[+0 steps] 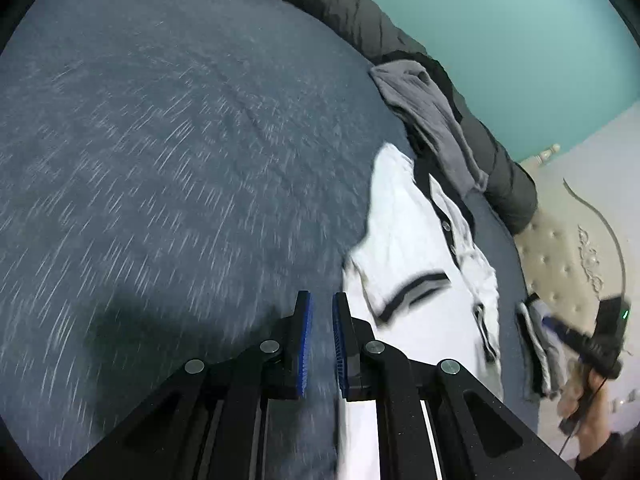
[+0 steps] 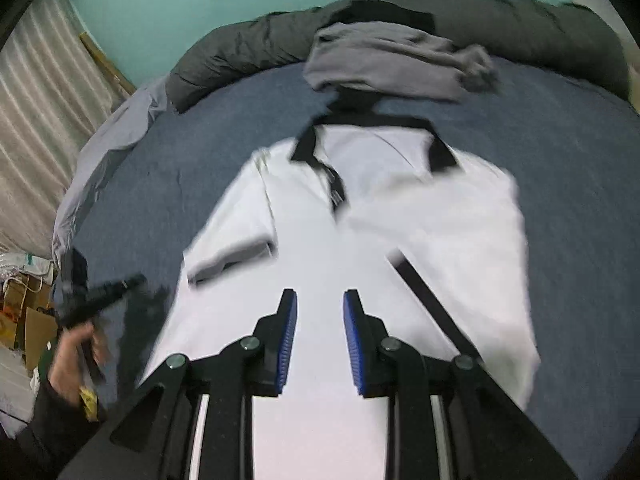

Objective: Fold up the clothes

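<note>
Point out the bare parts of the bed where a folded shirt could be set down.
The widest bare stretch of blue bedcover lies left of the white polo shirt, up to the dark rolled duvet. A narrower strip lies to the shirt's right. Crowded: above the collar, where the grey garment is heaped.

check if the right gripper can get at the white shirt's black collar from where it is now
Probably yes. The right gripper hangs open over the white shirt, and nothing lies between it and the black collar; the grey garment sits just beyond it.
</note>
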Demonstrator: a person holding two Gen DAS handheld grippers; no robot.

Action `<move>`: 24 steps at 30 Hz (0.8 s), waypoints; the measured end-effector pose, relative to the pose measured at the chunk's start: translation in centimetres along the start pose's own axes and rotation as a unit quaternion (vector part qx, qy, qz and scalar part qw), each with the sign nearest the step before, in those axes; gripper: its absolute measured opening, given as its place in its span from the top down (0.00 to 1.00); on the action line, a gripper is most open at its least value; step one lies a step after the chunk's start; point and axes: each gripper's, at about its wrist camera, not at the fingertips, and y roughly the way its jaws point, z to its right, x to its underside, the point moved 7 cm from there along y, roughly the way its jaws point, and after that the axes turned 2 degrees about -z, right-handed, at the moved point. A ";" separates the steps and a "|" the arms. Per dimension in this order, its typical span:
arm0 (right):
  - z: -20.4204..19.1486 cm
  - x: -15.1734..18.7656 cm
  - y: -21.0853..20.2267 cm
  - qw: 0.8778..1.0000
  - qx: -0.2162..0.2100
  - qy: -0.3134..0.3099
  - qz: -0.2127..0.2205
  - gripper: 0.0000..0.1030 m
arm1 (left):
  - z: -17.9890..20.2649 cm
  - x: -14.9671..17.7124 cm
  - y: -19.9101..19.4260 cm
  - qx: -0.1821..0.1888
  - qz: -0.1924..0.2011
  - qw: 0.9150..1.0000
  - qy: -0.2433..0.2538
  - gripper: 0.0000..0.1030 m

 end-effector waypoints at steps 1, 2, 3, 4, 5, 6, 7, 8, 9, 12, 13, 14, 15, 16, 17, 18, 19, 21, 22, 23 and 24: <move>0.7 1.4 -0.9 1.000 0.004 0.007 -0.003 0.77 | 0.3 0.7 -0.8 0.000 -0.007 1.000 0.004 0.89; 1.4 2.7 -1.8 1.000 0.005 0.017 -0.005 0.77 | 0.5 1.4 -1.7 0.000 -0.014 1.000 0.009 0.89; 2.2 4.2 -2.9 1.000 0.007 0.026 -0.005 0.77 | 0.8 2.1 -2.5 -0.001 -0.021 1.000 0.013 0.89; 3.0 5.8 -4.0 0.999 0.010 0.036 -0.005 0.77 | 1.0 2.8 -3.4 -0.001 -0.027 0.999 0.017 0.89; 3.6 7.2 -4.9 0.999 0.012 0.045 -0.006 0.77 | 1.1 3.5 -4.1 -0.003 -0.034 0.999 0.021 0.89; 4.4 8.8 -5.8 0.998 0.013 0.056 -0.010 0.75 | 1.3 4.3 -4.8 -0.004 -0.041 0.999 0.026 0.89; 5.0 10.2 -6.7 0.998 0.013 0.064 -0.014 0.73 | 1.5 5.3 -5.5 -0.003 -0.050 0.998 0.032 0.87; 5.5 11.3 -7.3 0.997 0.013 0.070 -0.018 0.66 | 1.6 6.2 -6.1 -0.004 -0.057 0.998 0.034 0.84; 6.1 12.8 -8.0 0.997 0.016 0.075 -0.022 0.64 | 1.7 7.0 -6.5 -0.004 -0.064 0.997 0.035 0.82; 7.3 16.6 -9.5 0.996 0.027 0.081 -0.029 0.64 | 1.8 9.6 -7.9 -0.004 -0.085 0.996 0.038 0.80; 7.7 17.8 -10.0 0.996 0.029 0.085 -0.029 0.64 | 1.9 10.4 -8.3 -0.004 -0.092 0.995 0.039 0.80; 8.1 19.0 -10.5 0.995 0.029 0.090 -0.028 0.64 | 1.9 11.3 -8.8 -0.004 -0.099 0.994 0.040 0.80; 8.5 20.0 -11.0 0.995 0.030 0.094 -0.027 0.64 | 2.0 12.0 -9.2 -0.005 -0.104 0.994 0.044 0.80; 8.8 21.1 -11.4 0.994 0.032 0.097 -0.026 0.64 | 2.1 12.8 -9.6 -0.008 -0.109 0.993 0.048 0.80; 9.1 22.1 -11.8 0.994 0.033 0.100 -0.025 0.64 | 2.1 13.5 -9.9 -0.010 -0.114 0.992 0.050 0.80; 9.4 23.0 -12.2 0.994 0.033 0.103 -0.025 0.64 | 2.2 14.2 -10.1 -0.012 -0.118 0.991 0.053 0.80; 9.5 23.9 -12.4 0.994 0.030 0.105 -0.025 0.64 | 2.3 14.8 -10.4 -0.014 -0.123 0.991 0.055 0.80; 9.7 25.3 -12.6 0.993 0.034 0.109 -0.023 0.64 | 2.6 15.8 -10.9 -0.017 -0.126 0.990 0.060 0.80; 9.6 26.0 -12.6 0.993 0.033 0.111 -0.024 0.64 | 2.8 16.3 -11.1 -0.018 -0.128 0.990 0.062 0.80; 9.5 26.6 -12.5 0.993 0.030 0.113 -0.026 0.64 | 3.0 16.7 -11.4 -0.019 -0.129 0.989 0.064 0.80; 9.3 27.2 -12.2 0.993 0.028 0.111 -0.029 0.64 | 3.1 17.2 -11.6 -0.020 -0.130 0.989 0.066 0.80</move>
